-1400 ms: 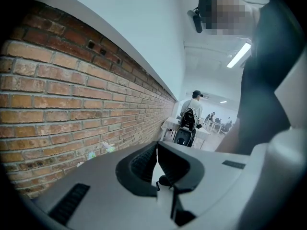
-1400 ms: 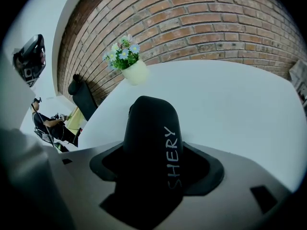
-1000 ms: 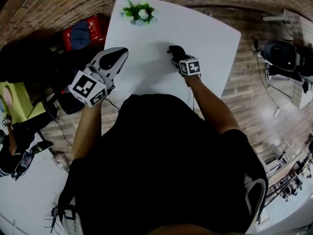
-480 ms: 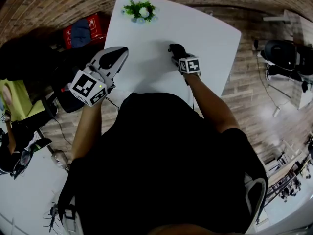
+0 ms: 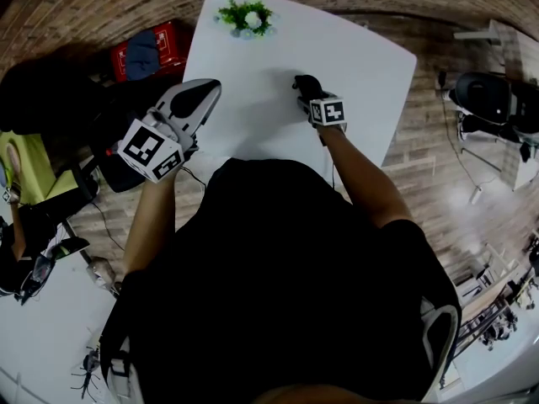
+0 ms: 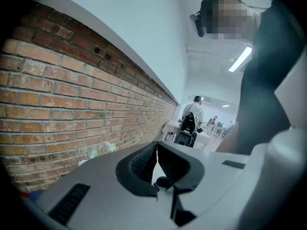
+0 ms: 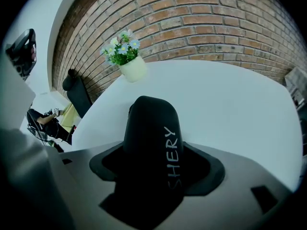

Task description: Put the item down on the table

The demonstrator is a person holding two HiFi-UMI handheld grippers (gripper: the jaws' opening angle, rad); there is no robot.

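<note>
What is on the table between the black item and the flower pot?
Nothing; the table between the item and the pot is bare, as the right gripper view shows.

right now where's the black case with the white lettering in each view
Head view: black case upper middle, at the tip of the right tongs, over the white table.
Left gripper view: not in it.
Right gripper view: centre, between the right tongs.
Shared landmark: flower pot, top of the head view, upper left in the right gripper view.

left tool point(image 6: 156, 147): jaws together, near level | right tool point(image 7: 157, 164): tilted down, gripping item point(image 7: 149, 123)
</note>
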